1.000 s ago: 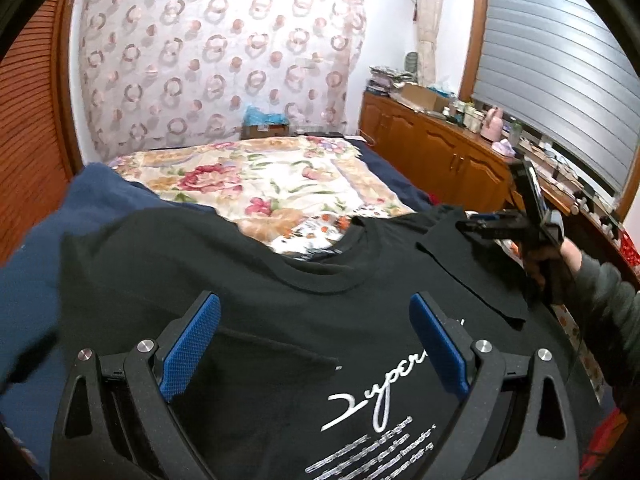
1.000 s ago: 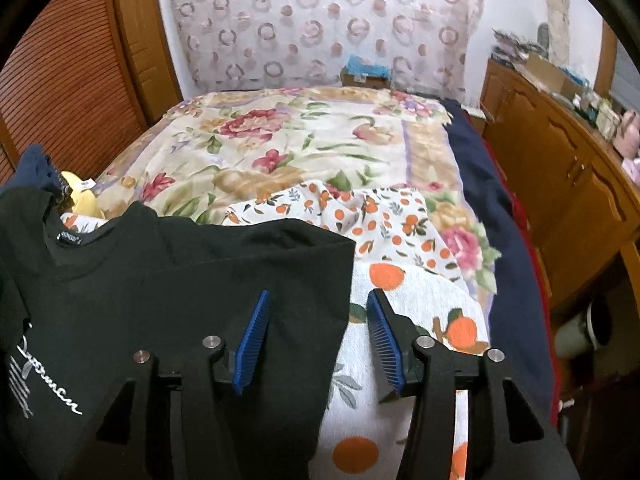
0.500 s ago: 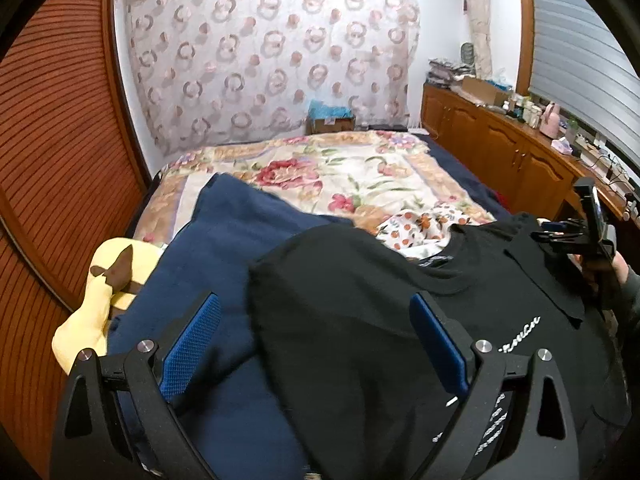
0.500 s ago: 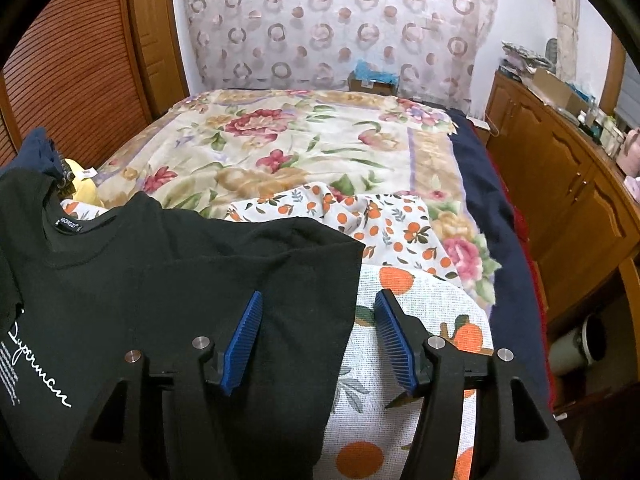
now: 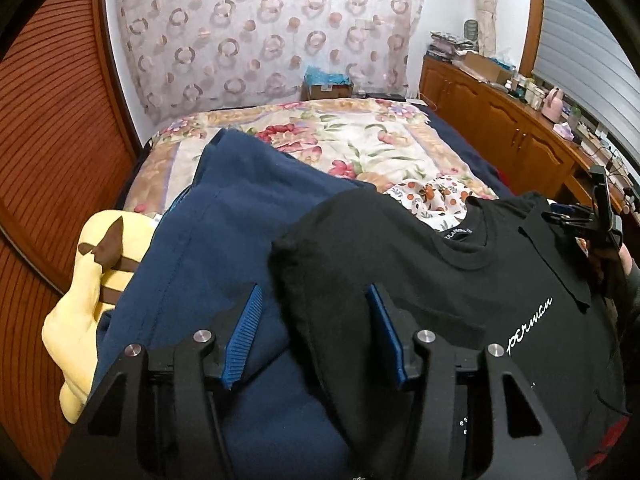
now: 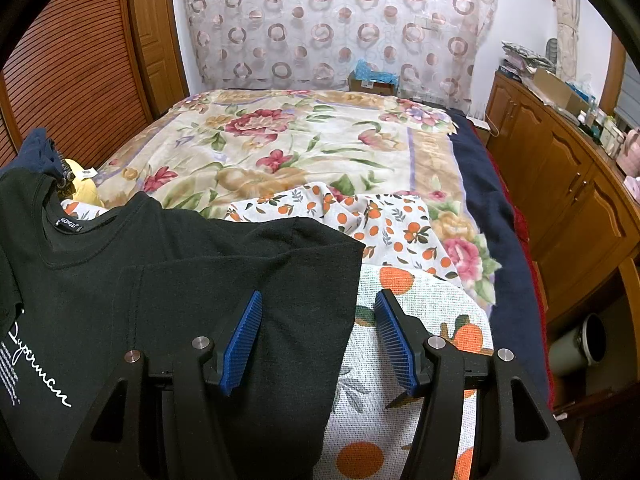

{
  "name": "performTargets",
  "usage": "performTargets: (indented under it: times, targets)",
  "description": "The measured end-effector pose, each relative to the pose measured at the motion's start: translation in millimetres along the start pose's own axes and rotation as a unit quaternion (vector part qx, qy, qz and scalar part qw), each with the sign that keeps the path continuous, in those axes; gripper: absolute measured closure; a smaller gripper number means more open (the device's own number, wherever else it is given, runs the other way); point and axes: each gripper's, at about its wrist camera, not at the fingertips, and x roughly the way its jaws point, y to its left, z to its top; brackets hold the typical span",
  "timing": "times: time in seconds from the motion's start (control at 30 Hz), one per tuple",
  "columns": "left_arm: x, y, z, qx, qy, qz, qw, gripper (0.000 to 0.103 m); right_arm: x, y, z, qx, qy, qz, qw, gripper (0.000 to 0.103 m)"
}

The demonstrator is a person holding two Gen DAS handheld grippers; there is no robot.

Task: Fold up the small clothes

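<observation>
A black T-shirt [image 5: 440,280] with white script print lies flat on the bed, collar away from me. My left gripper [image 5: 316,320] is at its left edge. The jaws are closing, with the bulging left sleeve fold between them, and the left pad still stands off the cloth. My right gripper [image 6: 320,320] straddles the shirt's [image 6: 160,280] right side edge, open, with black cloth under the left pad and orange-print cloth under the right. In the left wrist view the right gripper [image 5: 560,216] shows at the far right, held by a hand.
A navy garment [image 5: 224,240] lies under the shirt's left side, beside a yellow plush toy [image 5: 88,280]. White orange-print cloth [image 6: 384,224] and a floral bedspread [image 6: 280,144] cover the bed. Wooden cabinets [image 6: 568,200] run along the right, with a mug [image 6: 580,344] on the floor.
The left gripper swung left from over the shirt's chest to its left edge, and its jaws narrowed around the sleeve fold. The right gripper stayed in place.
</observation>
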Motion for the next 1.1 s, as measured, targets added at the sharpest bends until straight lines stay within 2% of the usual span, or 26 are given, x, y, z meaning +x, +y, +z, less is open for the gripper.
performTargets:
  times: [0.07,0.13,0.2,0.3,0.4,0.5,0.7,0.83,0.9,1.0,1.07,1.1]
  targets:
    - [-1,-3,2,0.004,-0.002,-0.015,0.9999,0.069,0,0,0,0.0,0.0,0.0,1.0,0.042]
    - [-4,-4,2,0.01,-0.008,-0.025,0.9996,0.093,0,0,0,0.0,0.0,0.0,1.0,0.042]
    - [-13,-8,3,0.016,-0.028,-0.024,0.9992,0.095,0,0,0,0.0,0.0,0.0,1.0,0.042]
    - [-43,-7,9,0.003,-0.089,-0.008,0.996,0.096,0,0,0,0.0,0.0,0.0,1.0,0.042]
    - [-56,-3,13,-0.001,-0.111,0.005,0.9938,0.096,0,0,0,0.0,0.0,0.0,1.0,0.042]
    - [-52,0,17,0.001,-0.104,0.015,0.9944,0.096,0,0,0,0.0,0.0,0.0,1.0,0.042]
    - [-47,-7,9,0.003,-0.091,-0.007,0.9958,0.096,1,0,2,-0.012,0.003,0.006,1.0,0.042]
    - [-48,-17,2,0.007,-0.092,-0.019,0.9956,0.096,5,-1,12,-0.014,0.023,0.014,1.0,0.045]
    - [-49,-20,-1,0.006,-0.093,-0.026,0.9953,0.096,6,2,16,-0.02,0.025,0.016,0.999,0.049]
    - [-51,-26,-6,0.008,-0.095,-0.035,0.9948,0.096,6,7,18,-0.027,0.025,0.022,0.999,0.065]
    - [-56,-31,-10,0.009,-0.098,-0.039,0.9943,0.096,2,12,16,-0.035,0.023,0.036,0.998,0.094]
    - [-58,-33,-12,0.01,-0.1,-0.042,0.9941,0.096,-2,14,14,-0.039,0.017,0.031,0.999,0.094]
